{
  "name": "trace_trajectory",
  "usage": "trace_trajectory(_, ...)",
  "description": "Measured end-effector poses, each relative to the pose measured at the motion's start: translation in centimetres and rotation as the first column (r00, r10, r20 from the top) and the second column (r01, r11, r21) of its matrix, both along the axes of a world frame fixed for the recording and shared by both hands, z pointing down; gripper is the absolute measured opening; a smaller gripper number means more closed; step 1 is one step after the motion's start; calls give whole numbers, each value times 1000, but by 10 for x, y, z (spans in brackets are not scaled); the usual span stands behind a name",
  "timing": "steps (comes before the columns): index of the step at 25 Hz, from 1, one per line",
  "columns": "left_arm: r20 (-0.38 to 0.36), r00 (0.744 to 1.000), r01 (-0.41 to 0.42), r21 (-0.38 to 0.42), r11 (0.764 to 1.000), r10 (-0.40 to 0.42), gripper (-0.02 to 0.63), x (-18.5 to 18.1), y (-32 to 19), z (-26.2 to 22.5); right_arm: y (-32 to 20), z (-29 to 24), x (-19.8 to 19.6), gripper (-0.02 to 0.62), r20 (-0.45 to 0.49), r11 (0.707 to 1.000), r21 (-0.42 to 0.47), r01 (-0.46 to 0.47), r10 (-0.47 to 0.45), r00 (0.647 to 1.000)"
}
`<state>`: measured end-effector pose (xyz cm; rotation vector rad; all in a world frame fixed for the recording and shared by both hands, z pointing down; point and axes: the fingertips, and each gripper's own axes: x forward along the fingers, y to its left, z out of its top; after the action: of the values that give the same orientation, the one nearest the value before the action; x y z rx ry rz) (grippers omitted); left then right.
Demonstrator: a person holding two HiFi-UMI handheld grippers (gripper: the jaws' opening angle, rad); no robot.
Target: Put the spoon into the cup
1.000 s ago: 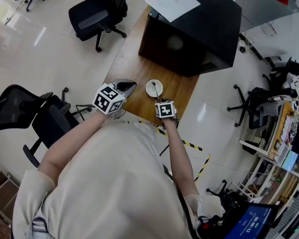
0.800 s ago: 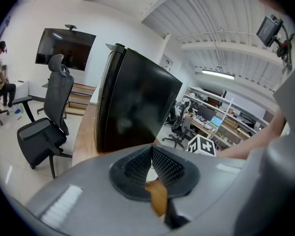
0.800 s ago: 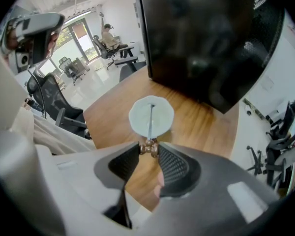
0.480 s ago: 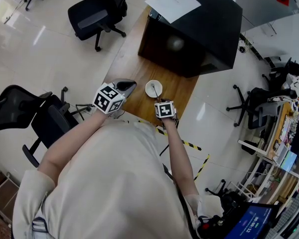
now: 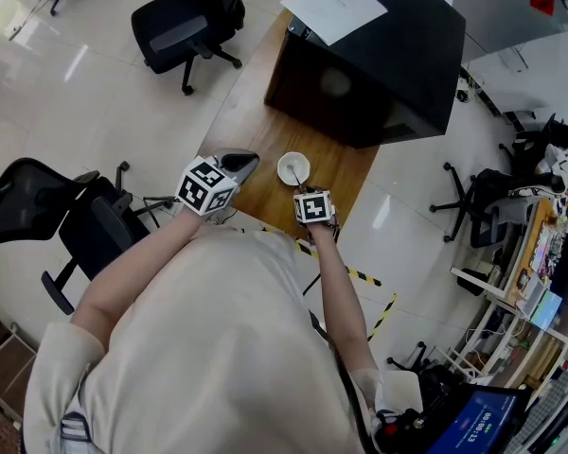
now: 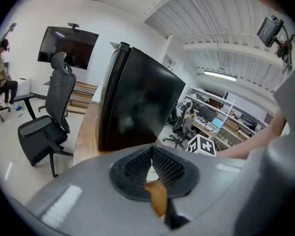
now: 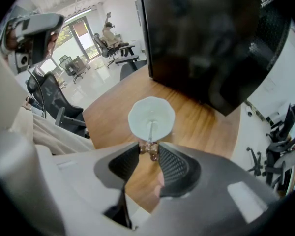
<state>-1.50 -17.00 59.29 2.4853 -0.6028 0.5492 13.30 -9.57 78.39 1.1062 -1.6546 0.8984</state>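
One step seems left: the right gripper clamps the spoon by its handle, bowl inside the white cup on the desk; next, let go gently. Left gripper, at the left, is clenched on nothing.

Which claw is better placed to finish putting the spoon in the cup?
Right. The right gripper is shut on the spoon handle above the cup, spoon tip already inside. The left gripper is shut, empty, off aside.
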Motion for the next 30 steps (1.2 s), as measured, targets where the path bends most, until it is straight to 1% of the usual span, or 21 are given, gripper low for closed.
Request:
trace_trajectory(2,-1,1000,1,-2,1000,-1,5,1,0,1,-2,1,2,127,-10,1000,4,4,-4,1000)
trace_trajectory(5,-2,1000,1,-3,1000,-1,5,0,-2,2,0,3,-3,127,14,1000,-19,-3,3,1000)
trace_trajectory(10,-2,1000,5,-5,1000,-5,5,-1,-4,3,-7,3,2,127,-15,1000,0,6,-6,1000)
trace_trajectory(23,4,1000,-2,-4,1000,2,5,-4,-4,2,-5,14,5,127,-24,1000,-26,-4,4,1000)
trace_trajectory(27,3,1000,-9,1,1000,9,5,-6,-6,0,-9,8,3,131,14,1000,1,-20,20,1000)
trace_trajectory(30,0,1000,-22,9,1000,22,5,-10,-4,-4,-12,3,1,175,34,999,39,-34,33,999)
